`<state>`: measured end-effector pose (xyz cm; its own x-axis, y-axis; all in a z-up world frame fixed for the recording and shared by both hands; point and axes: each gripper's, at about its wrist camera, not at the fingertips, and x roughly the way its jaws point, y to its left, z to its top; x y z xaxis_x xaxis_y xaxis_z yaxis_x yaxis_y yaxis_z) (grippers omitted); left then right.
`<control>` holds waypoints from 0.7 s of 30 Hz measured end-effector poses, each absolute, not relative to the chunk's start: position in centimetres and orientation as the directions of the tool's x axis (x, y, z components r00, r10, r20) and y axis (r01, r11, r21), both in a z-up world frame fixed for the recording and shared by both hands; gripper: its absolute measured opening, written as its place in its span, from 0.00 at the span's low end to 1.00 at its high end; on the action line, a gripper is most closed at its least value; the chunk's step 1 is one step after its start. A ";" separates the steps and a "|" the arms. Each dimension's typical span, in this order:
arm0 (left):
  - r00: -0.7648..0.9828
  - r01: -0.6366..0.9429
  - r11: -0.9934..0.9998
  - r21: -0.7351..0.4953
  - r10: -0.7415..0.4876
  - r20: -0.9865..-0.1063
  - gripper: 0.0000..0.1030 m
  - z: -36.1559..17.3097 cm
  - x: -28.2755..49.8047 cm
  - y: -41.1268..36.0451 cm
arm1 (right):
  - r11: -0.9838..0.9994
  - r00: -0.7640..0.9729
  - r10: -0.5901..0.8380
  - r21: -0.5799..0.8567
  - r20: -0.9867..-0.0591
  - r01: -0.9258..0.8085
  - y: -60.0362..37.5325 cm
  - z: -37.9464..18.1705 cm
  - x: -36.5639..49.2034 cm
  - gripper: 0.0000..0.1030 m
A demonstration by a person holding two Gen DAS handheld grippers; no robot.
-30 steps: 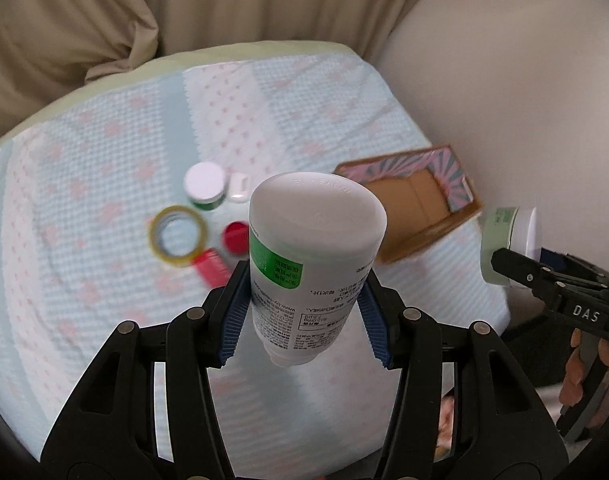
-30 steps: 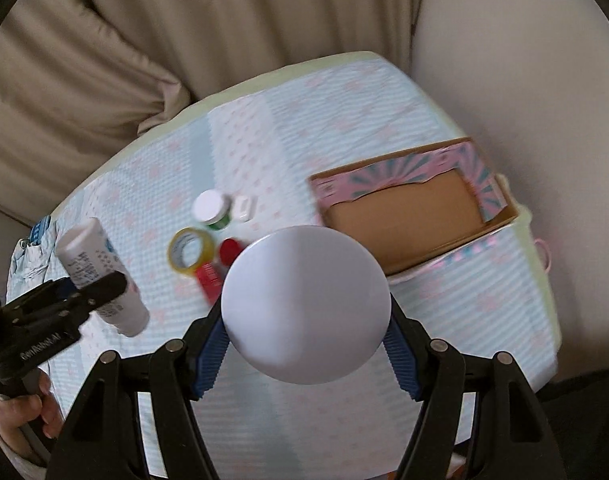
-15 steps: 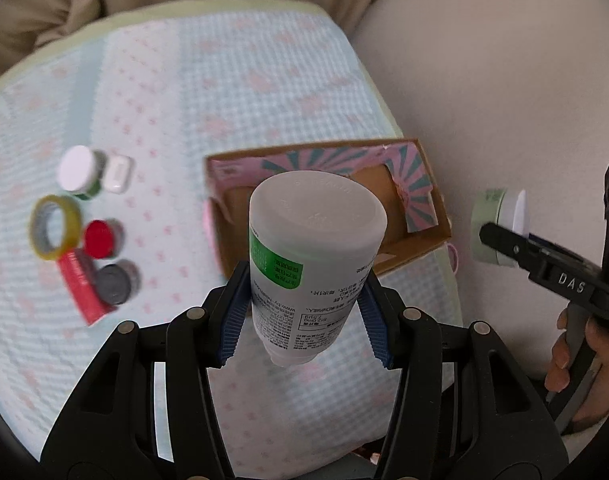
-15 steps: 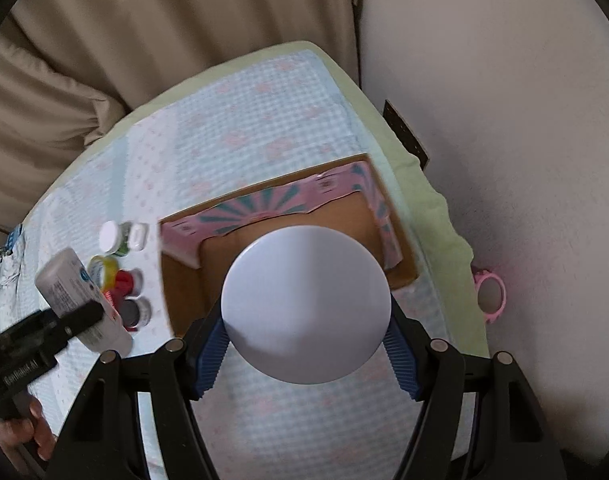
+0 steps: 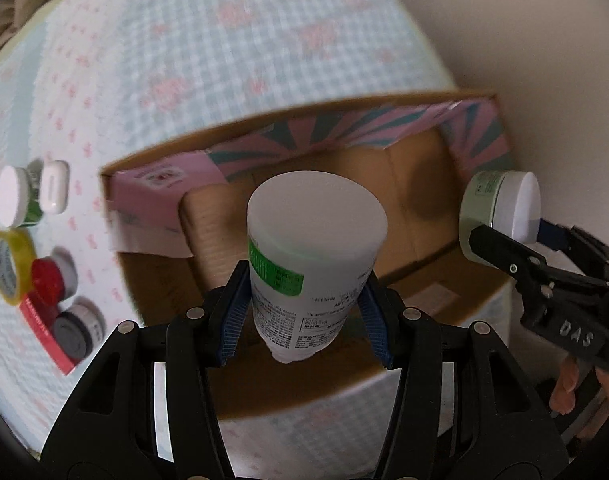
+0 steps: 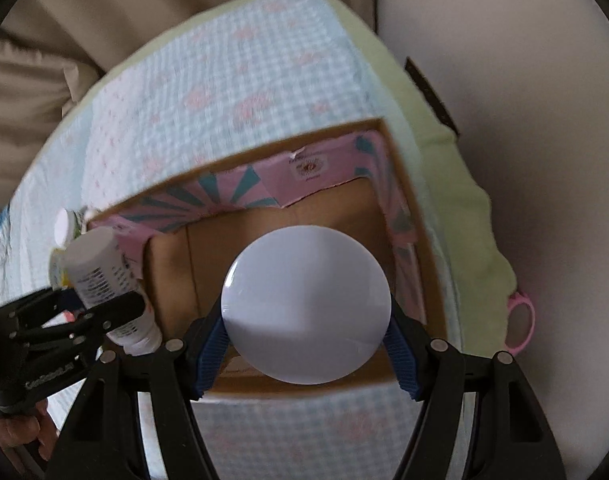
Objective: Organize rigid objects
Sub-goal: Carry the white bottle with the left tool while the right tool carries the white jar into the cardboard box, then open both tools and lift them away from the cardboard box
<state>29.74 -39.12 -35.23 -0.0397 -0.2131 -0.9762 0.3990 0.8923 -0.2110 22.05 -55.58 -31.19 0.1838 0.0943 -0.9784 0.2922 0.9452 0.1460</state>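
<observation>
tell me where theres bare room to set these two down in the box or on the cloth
The cardboard box floor looks bare between its pink flaps, so the white bottle and the white-lidded jar both fit. The checked cloth beyond the box's far wall is bare too. It is crowded left of the box: small jars, tape roll, red cap.

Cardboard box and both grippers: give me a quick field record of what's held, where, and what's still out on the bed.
left gripper: shut on white bottle
right gripper: shut on white-lidded jar
position: both above the cardboard box
box contents: nothing visible
left out on bedspread: tape roll, red-capped jar, dark-lidded jar, green jar, small white case
</observation>
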 end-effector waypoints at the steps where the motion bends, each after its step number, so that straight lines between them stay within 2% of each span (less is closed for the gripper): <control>1: -0.048 0.403 0.892 -0.205 -0.203 -0.978 0.47 -35.9 29.8 -39.3 | 0.952 0.177 0.092 0.139 -0.980 0.273 -55.3 -31.9 22.2 0.64; 6: -0.073 0.442 0.881 -0.167 -0.151 -0.986 0.47 -38.0 29.9 -40.1 | 0.973 0.166 0.085 0.118 -0.982 0.198 -54.4 -34.2 22.4 0.64; 10: -0.004 0.483 0.865 -0.137 -0.154 -0.988 0.48 -36.5 30.4 -40.7 | 0.974 0.164 0.098 0.128 -0.982 0.185 -54.5 -34.7 22.8 0.64; 11: 0.008 0.492 0.861 -0.130 -0.153 -0.988 0.60 -36.1 30.4 -40.9 | 0.976 0.168 0.095 0.125 -0.981 0.179 -54.4 -34.7 22.9 0.64; 12: 0.022 0.508 0.854 -0.117 -0.148 -0.989 0.88 -35.7 30.5 -41.1 | 0.978 0.172 0.091 0.121 -0.981 0.170 -54.4 -34.7 23.0 0.64; 13: 0.051 0.515 0.853 -0.090 -0.135 -0.990 0.99 -35.2 30.7 -41.0 | 0.980 0.166 0.082 0.110 -0.983 0.164 -54.2 -34.9 23.1 0.67; 14: 0.067 0.518 0.852 -0.083 -0.136 -0.988 1.00 -34.8 30.8 -40.8 | 0.984 0.171 0.055 0.083 -0.984 0.160 -54.1 -34.8 23.2 0.77; 15: 0.076 0.520 0.850 -0.084 -0.144 -0.987 1.00 -34.4 30.8 -40.4 | 0.988 0.177 0.006 0.033 -0.984 0.153 -54.1 -34.7 23.1 0.96; 16: 0.080 0.517 0.852 -0.085 -0.146 -0.986 1.00 -34.2 30.8 -39.7 | 0.991 0.189 -0.014 0.011 -0.982 0.135 -54.2 -34.5 23.0 1.00; 21: 0.067 0.461 0.881 -0.101 -0.148 -0.987 1.00 -34.4 30.5 -37.1 | 0.990 0.254 -0.025 0.011 -0.967 0.139 -54.7 -32.6 21.8 1.00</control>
